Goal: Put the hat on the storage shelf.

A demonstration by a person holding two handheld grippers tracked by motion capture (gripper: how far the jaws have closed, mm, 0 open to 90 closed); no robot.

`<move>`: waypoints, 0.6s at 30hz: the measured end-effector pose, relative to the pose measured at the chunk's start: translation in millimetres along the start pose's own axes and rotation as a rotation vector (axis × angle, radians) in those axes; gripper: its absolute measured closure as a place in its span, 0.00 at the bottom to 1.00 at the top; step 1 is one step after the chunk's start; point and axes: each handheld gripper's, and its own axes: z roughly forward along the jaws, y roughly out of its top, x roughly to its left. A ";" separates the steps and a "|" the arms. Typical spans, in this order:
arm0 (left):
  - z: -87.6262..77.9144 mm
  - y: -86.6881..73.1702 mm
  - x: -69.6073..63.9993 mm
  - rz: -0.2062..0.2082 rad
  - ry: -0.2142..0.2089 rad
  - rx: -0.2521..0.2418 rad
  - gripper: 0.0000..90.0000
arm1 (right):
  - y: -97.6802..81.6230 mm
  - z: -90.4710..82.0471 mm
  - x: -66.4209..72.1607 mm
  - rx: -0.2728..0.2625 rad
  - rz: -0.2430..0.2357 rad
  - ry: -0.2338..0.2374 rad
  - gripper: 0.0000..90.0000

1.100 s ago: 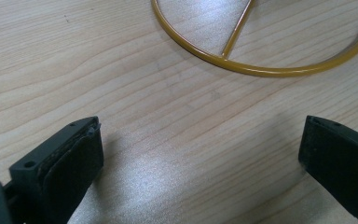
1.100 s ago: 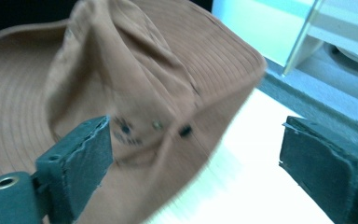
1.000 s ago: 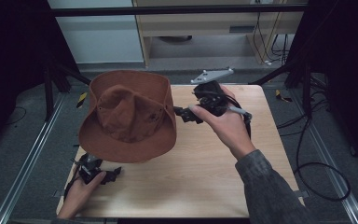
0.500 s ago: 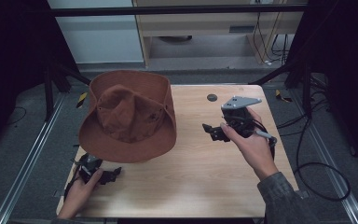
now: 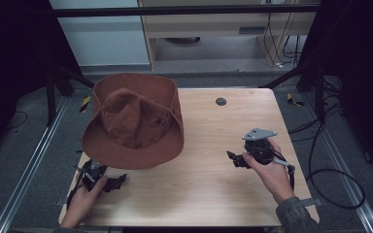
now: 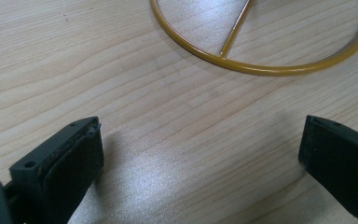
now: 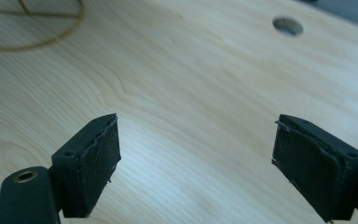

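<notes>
A brown wide-brimmed hat (image 5: 133,119) sits raised above the left half of the wooden table (image 5: 199,194). A yellow wire ring (image 6: 261,71) lies on the wood beneath it, also seen in the right gripper view (image 7: 32,45). My left gripper (image 5: 119,180) rests on the table just in front of the hat, and its jaws (image 6: 200,154) stand open over bare wood. My right gripper (image 5: 232,159) is low over the right half of the table, well clear of the hat. It is open (image 7: 196,158); its jaws have just been closing slightly with nothing between them.
A small dark round hole (image 5: 220,101) is in the table near its far edge, also in the right gripper view (image 7: 287,25). Dark frame posts and cables stand around the table. A wooden shelf unit is behind it.
My right gripper has moved away from the hat's right brim, rightward, nearer to the person and down toward the table. The hat and the left gripper have stayed where they were.
</notes>
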 end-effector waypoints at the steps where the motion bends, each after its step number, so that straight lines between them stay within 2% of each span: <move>1: 0.0 0.0 -0.1 0.000 -0.001 0.000 0.00 | -6.5 3.3 -1.7 0.008 0.011 -0.003 0.17; 5: 0.0 0.0 -0.2 0.001 -0.001 0.000 0.00 | -27.9 14.2 -6.1 0.018 0.053 -0.007 0.17; 10: 0.0 0.0 -0.2 0.001 0.000 0.000 0.00 | -45.6 25.0 -13.3 0.022 0.114 -0.015 0.17; 18: -0.3 0.0 -0.4 0.003 0.002 0.005 0.00 | -59.1 36.1 -18.0 0.009 0.178 -0.030 0.17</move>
